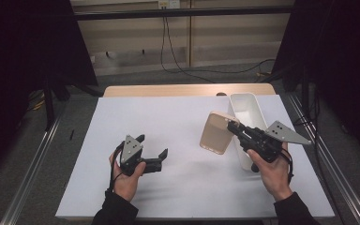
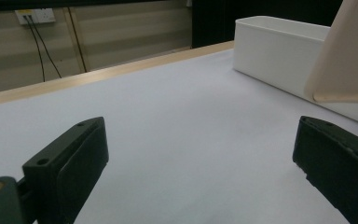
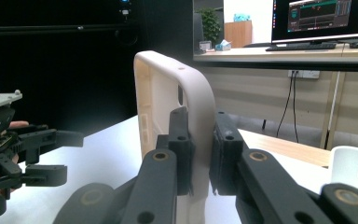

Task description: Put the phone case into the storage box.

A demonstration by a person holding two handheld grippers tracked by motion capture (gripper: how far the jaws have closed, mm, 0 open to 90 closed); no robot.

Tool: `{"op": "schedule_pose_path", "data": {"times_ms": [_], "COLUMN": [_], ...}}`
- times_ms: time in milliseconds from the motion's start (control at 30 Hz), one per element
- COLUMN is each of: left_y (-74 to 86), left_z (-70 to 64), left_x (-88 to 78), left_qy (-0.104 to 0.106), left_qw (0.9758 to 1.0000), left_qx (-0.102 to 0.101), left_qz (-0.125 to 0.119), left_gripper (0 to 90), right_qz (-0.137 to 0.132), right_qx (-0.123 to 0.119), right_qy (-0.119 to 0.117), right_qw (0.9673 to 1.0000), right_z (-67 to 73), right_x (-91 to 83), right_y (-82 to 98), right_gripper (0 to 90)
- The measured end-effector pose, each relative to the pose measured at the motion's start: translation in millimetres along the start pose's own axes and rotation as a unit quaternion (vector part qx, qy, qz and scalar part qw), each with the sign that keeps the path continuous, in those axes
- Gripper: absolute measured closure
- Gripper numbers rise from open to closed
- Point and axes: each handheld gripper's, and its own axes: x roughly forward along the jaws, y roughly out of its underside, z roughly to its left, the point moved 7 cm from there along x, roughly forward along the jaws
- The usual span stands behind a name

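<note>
Now the right gripper [image 1: 234, 125], wrist reaching in from the desk's [image 1: 178, 136] near edge, holds a beige lid [image 1: 215, 132] tilted above the desk, fingers clamped on its rim, beside the white bin [image 1: 248, 108] by the right edge. Near the front edge, the left gripper [image 1: 152, 146] rests with fingers apart.

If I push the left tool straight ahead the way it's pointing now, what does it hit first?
Probably the white bin, on its long side wall. The open left tool looks along bare white table sheet toward it. The beige lid in the right tool hangs nearer, just right of that line; depth is unclear.
</note>
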Motion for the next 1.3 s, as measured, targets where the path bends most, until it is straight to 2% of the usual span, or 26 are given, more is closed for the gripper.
{"op": "schedule_pose_path", "data": {"times_ms": [200, 400, 500, 700, 867, 933, 1067, 1200, 1300], "left_y": [4.0, 10.9, 12.3, 16.7, 20.4, 20.9, 22.7, 26.0, 27.0], "left_z": [10.2, 16.4, 18.2, 22.7, 26.8, 28.0, 26.2, 24.8, 28.5], "left_x": [-11.2, -23.0, -29.0, -44.5, -55.7, -59.3, -62.4, -67.2, -74.3], "left_qy": [-0.012, -0.011, -0.015, -0.016, -0.026, -0.031, -0.025, -0.027, -0.04], "left_qw": [0.9998, 0.9998, 0.9995, 0.9995, 0.999, 0.9989, 0.9985, 0.9986, 0.998], "left_qx": [-0.01, -0.014, -0.021, -0.015, -0.024, -0.022, -0.033, -0.029, -0.024], "left_qz": [-0.012, -0.011, -0.016, -0.021, -0.026, -0.028, -0.037, -0.036, -0.042], "left_gripper": [3.4, 3.3, 3.1, 3.0, 3.0, 3.0, 2.9, 2.8, 2.6], "right_qz": [-0.007, -0.011, -0.014, -0.012, -0.015, -0.016, -0.02, -0.022, -0.024], "right_qx": [-0.011, -0.014, -0.014, -0.015, -0.01, -0.01, -0.015, -0.017, -0.018], "right_qy": [-0.001, 0.002, 0.002, 0.001, -0.001, 0.0, 0.006, 0.012, 0.016], "right_qw": [0.9999, 0.9998, 0.9998, 0.9998, 0.9998, 0.9998, 0.9997, 0.9995, 0.9994], "right_z": [-0.8, -4.4, -5.9, -8.8, -15.2, -16.9, -20.8, -25.3, -30.3], "right_x": [-4.9, -7.6, -7.7, -7.3, -4.7, -4.6, -6.6, -8.9, -9.6], "right_y": [-10.1, -16.0, -18.2, -23.5, -30.7, -34.7, -44.3, -50.9, -55.2], "right_gripper": [80.9, 80.9, 80.9, 80.9, 80.9, 80.8, 80.8, 80.9, 80.8]}}
